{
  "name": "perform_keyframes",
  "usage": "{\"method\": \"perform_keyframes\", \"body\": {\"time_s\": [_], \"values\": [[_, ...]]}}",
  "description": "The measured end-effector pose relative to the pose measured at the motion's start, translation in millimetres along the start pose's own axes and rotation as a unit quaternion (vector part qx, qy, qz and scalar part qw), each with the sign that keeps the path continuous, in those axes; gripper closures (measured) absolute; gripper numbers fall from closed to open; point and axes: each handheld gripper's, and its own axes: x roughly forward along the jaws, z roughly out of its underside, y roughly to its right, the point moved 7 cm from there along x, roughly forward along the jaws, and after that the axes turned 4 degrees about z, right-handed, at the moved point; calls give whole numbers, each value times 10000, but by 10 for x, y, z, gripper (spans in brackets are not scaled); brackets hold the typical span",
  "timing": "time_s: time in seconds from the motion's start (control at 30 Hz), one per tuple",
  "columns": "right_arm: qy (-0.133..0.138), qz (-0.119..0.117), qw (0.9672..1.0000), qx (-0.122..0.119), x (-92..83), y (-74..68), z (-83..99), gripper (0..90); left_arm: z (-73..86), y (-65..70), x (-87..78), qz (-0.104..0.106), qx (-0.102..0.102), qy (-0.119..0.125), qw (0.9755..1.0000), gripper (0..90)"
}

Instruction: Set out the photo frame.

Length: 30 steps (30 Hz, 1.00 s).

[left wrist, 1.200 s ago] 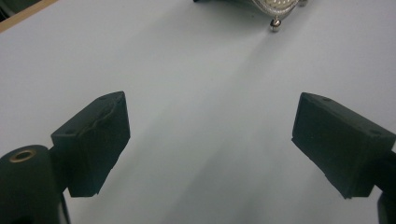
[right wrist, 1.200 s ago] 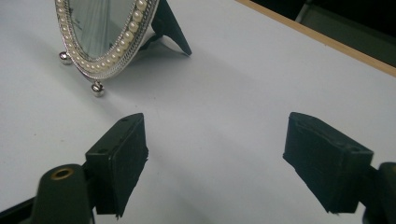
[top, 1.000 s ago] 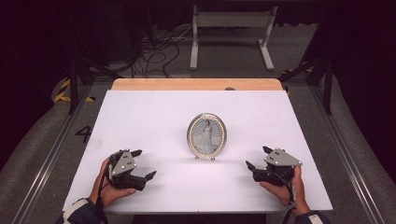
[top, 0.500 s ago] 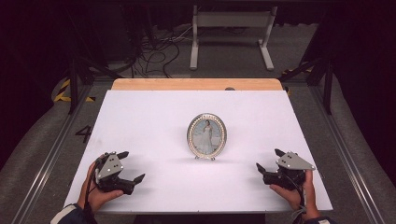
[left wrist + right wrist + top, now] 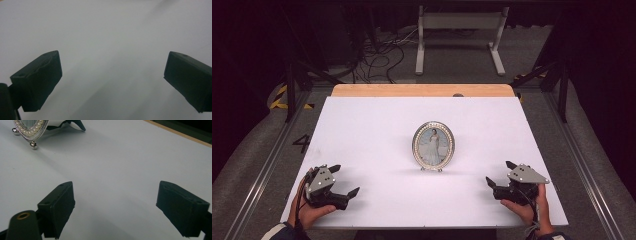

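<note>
Left claw [image 5: 346,181] held low at the near left corner, gripped in the left hand [image 5: 309,212], jaws pointing right and spread wide with nothing between them, having just finished opening. Right claw [image 5: 499,173] held at the near right edge in the right hand [image 5: 524,207], jaws pointing left, likewise wide apart and empty after opening further just now. Both forearms entering from the bottom edge, sleeves barely visible, wrists apparently level, though hard to judge from above.
</note>
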Motion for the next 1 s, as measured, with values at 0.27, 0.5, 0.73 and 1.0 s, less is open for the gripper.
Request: {"method": "perform_keyframes", "body": {"time_s": [0.27, 0.5, 0.73, 1.0], "values": [[-75, -1, 10000, -62, 43, -32, 14, 130, 10, -16, 2, -20, -18, -9, 10000, 22], [-69, 11, 9999, -101, 55, -54, 17, 125, 1, -17, 33, -66, -53, -41, 10000, 29], [-59, -2, 10000, 8, 50, -33, 14, 99, 6, -30, 54, -39, -44, -55, 10000, 29], [-44, -112, 9999, 11, 64, -86, -3, 42, 8, -29, 47, -41, -1, -79, 10000, 27]]}}
